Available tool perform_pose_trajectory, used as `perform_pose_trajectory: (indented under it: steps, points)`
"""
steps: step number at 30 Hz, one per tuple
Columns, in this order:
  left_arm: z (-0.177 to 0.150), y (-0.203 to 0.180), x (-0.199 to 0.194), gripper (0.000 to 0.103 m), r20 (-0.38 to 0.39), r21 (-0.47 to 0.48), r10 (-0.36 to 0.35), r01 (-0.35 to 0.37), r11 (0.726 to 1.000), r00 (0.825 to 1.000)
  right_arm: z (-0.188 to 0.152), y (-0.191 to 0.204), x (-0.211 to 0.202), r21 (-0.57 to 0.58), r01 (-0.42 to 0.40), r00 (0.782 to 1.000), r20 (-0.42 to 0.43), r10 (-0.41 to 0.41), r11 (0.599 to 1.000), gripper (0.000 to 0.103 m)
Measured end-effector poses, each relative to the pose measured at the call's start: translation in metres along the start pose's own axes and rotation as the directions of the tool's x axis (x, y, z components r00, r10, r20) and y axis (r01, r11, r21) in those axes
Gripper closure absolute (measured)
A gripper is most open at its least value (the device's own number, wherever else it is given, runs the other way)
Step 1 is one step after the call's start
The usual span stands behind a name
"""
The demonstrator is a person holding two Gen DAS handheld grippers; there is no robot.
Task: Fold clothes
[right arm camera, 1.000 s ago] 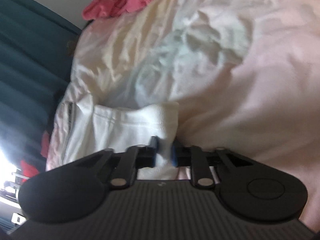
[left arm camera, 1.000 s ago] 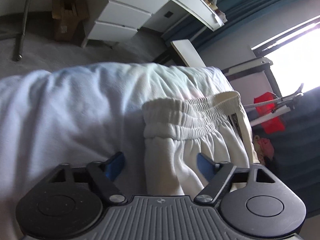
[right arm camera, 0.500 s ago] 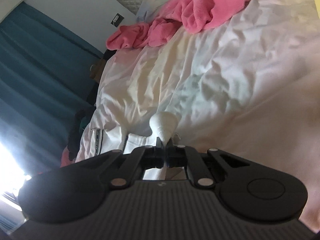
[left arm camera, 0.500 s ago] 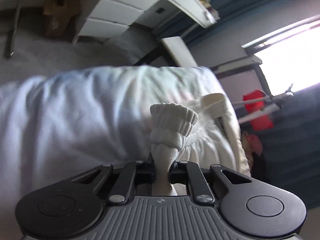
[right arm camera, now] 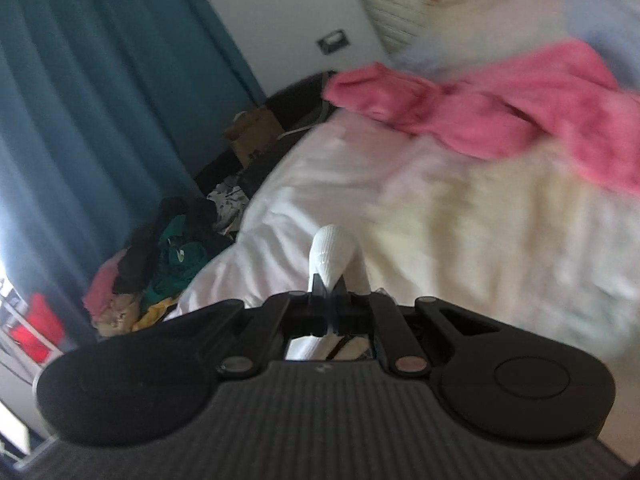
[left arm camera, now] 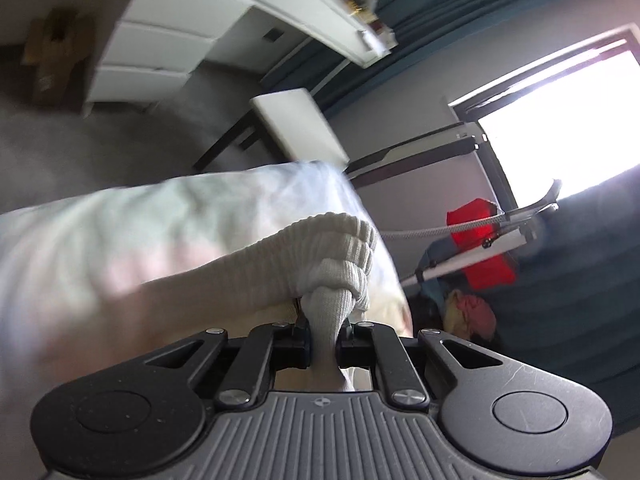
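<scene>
My left gripper [left arm camera: 323,334] is shut on the ribbed elastic waistband of the white shorts [left arm camera: 328,252], which bunches up above the jaws and is lifted off the white bed [left arm camera: 160,216]. In the right wrist view my right gripper [right arm camera: 329,300] is shut on another white part of the shorts [right arm camera: 332,256], a small fold poking up between the closed jaws. The rest of the garment hangs below both grippers, out of sight.
A pink garment [right arm camera: 500,116] lies crumpled at the far end of the white bed sheet [right arm camera: 460,216]. A heap of dark and green clothes [right arm camera: 168,256] sits on the floor by blue curtains [right arm camera: 100,100]. White drawers [left arm camera: 160,52], a chair [left arm camera: 296,124] and a red box [left arm camera: 480,248] stand beyond the bed.
The left gripper closed on the waistband, which lay flat a second ago. Both grippers have risen and tilted up, lifting the shorts off the bed; more of the room shows.
</scene>
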State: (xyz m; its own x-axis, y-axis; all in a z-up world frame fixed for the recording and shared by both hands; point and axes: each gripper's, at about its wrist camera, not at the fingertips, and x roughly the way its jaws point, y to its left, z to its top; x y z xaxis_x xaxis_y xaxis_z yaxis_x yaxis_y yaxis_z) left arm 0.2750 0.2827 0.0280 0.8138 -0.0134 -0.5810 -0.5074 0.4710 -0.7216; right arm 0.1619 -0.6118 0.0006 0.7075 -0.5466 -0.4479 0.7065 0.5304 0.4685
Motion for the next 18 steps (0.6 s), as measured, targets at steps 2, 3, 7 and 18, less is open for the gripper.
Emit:
perform_pose_trajectory:
  steps: [2, 3, 7, 18]
  points:
    - [-0.004, -0.016, 0.051, 0.092, 0.001, -0.009, 0.031, -0.031, 0.999, 1.0, -0.003, 0.03, 0.04, -0.048, 0.021, 1.0, 0.012, -0.021, 0.999, 0.098]
    - [-0.006, -0.025, 0.076, 0.092, 0.002, -0.014, 0.046, -0.046, 0.999, 0.999, -0.007, 0.041, 0.06, -0.067, 0.038, 0.999, 0.014, -0.037, 0.997, 0.098]
    - [-0.014, -0.054, 0.161, 0.092, -0.001, 0.042, 0.1, -0.1, 0.994, 0.995, -0.022, 0.086, 0.142, -0.146, 0.103, 0.995, 0.022, -0.101, 0.984, 0.098]
    - [-0.037, -0.084, 0.216, 0.066, -0.029, 0.253, 0.156, -0.143, 0.957, 0.987, -0.054, 0.076, 0.207, -0.229, 0.029, 0.996, -0.071, -0.046, 0.973, 0.094]
